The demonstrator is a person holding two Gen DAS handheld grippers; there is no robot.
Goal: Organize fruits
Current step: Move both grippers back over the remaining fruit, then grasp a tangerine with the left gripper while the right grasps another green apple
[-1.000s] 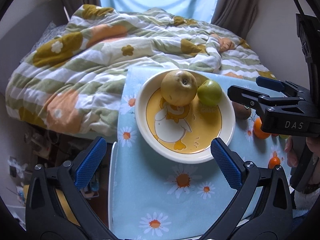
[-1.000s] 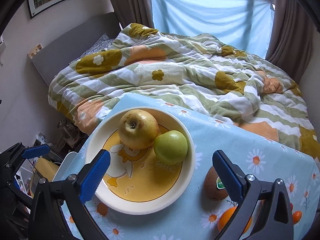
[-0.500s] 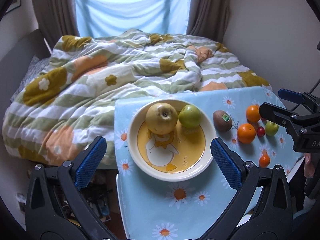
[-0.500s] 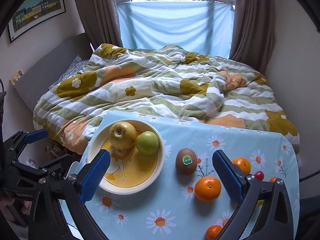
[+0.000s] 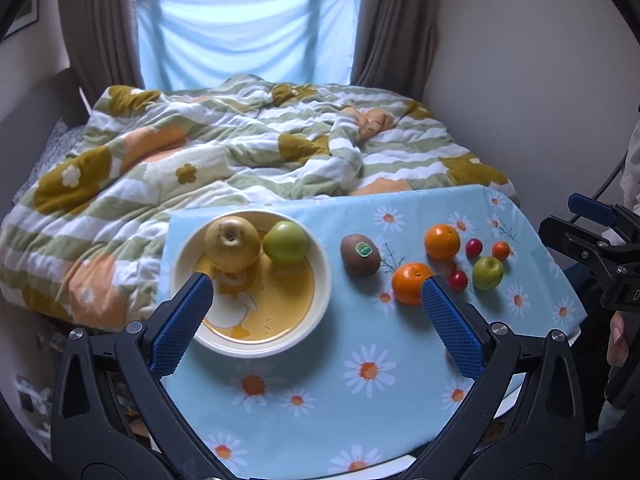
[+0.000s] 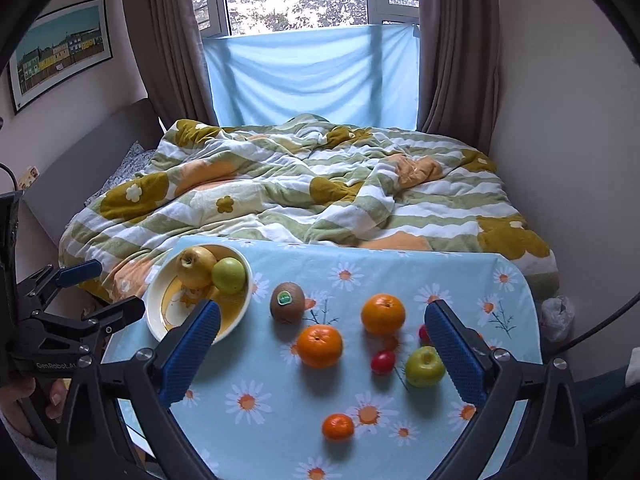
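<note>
Fruit bowl: round cream ceramic bowl with a yellow duck print [image 5: 320, 308] sits at the left end of the table, nearest the bed
In the bowl: big yellowish-brown pear [image 5: 232, 243] and a round green apple [image 5: 285, 242], touching each other at the far rim
Table: covered in a light-blue daisy-print tablecloth [image 5: 360, 400], everything else is loose on it
Kiwi: fuzzy brown kiwi with a green sticker [image 6: 287, 303], just right of the bowl, not touching it
Oranges: two big round oranges [image 6: 319, 345] [image 6: 383, 313] near the middle, close together but apart
Small stuff: small green apple [image 6: 425, 367] with a red cherry tomato [image 6: 383, 362] beside it, plus a small orange mandarin [image 6: 338, 427] toward the near edge on its own
Left gripper [image 5: 316, 304]: blue-padded fingers spread wide, nothing between them, hovering over the bowl side of the table
Right gripper [image 6: 320, 336]: also wide open and holding nothing, over the loose fruit
Background: rumpled green, white and orange flower-print duvet [image 6: 280, 184] on the bed behind the table
</note>
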